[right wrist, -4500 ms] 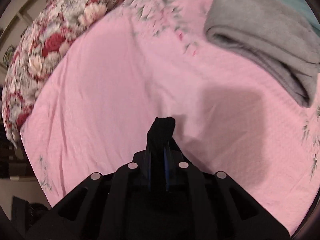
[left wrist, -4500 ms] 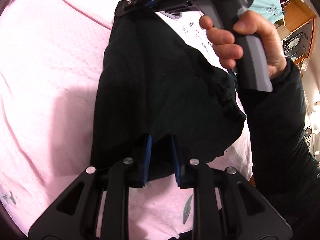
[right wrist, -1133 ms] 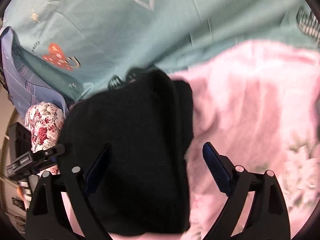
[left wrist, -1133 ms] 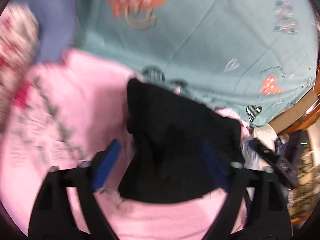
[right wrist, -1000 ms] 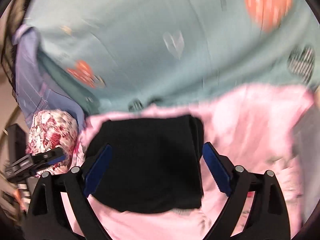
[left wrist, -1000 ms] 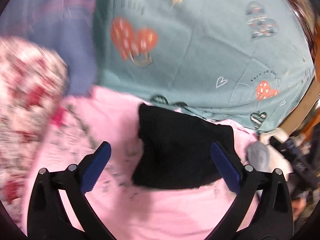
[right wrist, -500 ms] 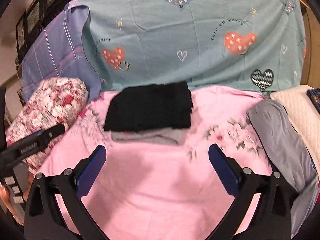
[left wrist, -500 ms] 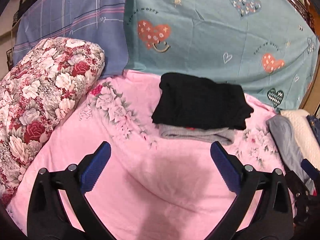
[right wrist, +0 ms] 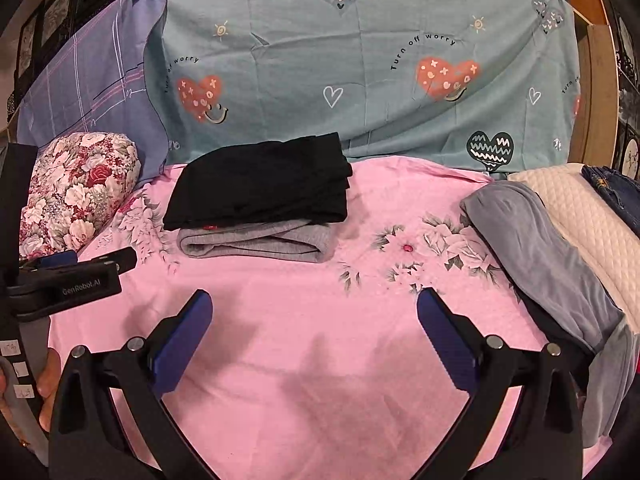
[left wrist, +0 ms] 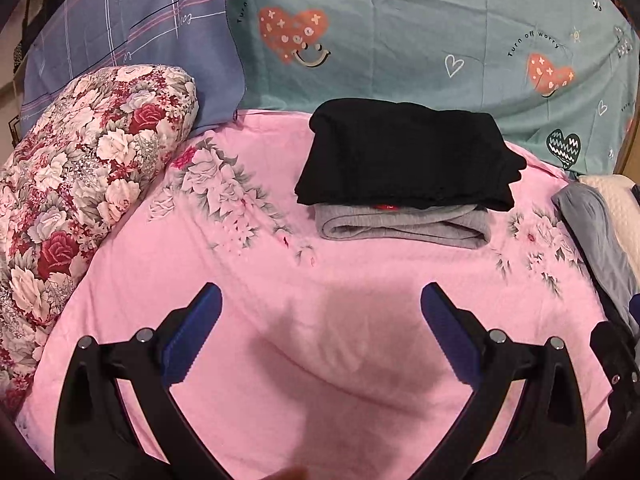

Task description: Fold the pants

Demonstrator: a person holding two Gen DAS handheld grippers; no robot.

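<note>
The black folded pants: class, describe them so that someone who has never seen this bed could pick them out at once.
Start at the pink floral bedsheet and look toward its far edge, below the teal heart-print fabric. There, a two-garment stack sits; the black folded pants are the top layer, resting directly on a folded grey garment. They are the only black garment on the bed.

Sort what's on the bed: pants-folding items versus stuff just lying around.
Job:
black pants, folded, stacked on the gray folded garment
left tongs and right tongs, both open and empty

Lying about:
floral pillow
blue-gray garment
white quilted pad
</note>
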